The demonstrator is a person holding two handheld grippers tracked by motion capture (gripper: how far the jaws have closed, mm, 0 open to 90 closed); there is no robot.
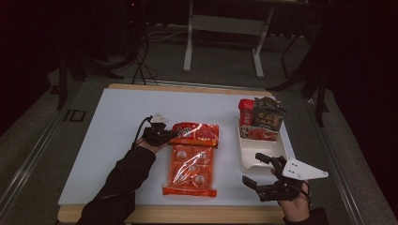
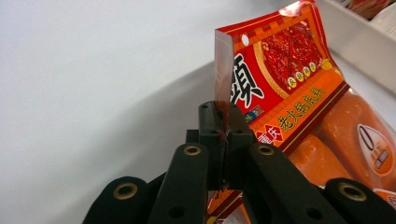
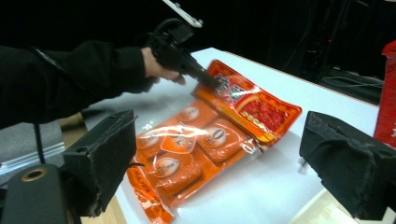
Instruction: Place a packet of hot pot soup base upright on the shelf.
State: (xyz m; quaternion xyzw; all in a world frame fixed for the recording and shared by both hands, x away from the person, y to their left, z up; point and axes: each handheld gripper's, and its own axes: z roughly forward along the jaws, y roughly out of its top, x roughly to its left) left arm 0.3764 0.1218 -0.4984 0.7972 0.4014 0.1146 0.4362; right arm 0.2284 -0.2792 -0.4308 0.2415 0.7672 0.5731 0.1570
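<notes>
Looking down from the high view, an orange packet (image 1: 192, 161) is seen lying on the white table (image 1: 112, 136), a little left of the middle, with its red top end lifted. That end is pinched at its left corner by the left gripper (image 1: 165, 136), whose jaws are pressed together on the edge of the packet. To the right, a white tray (image 1: 277, 149) is seen near the table's right edge, with a red can (image 1: 245, 112) and a dark carton (image 1: 268, 116) standing at its far end. The right gripper (image 1: 256, 169) is held near the front right corner of the table, just in front of the tray, its jaws spread apart with nothing between them.

In the left gripper view, the black jaws are seen clamped on the thin sealed corner of the orange packet (image 2: 299, 98), which is raised off the table and curls upward to the right; the tray's wall (image 2: 359, 42) is seen behind it.

In the right gripper view, the two padded jaws are seen wide apart at the lower corners. Between them, farther off, the orange packet (image 3: 205, 140) is laid flat at its near end, while its far red end is gripped by the left gripper (image 3: 208, 80), which is held by a hand in a black sleeve (image 3: 70, 79).
</notes>
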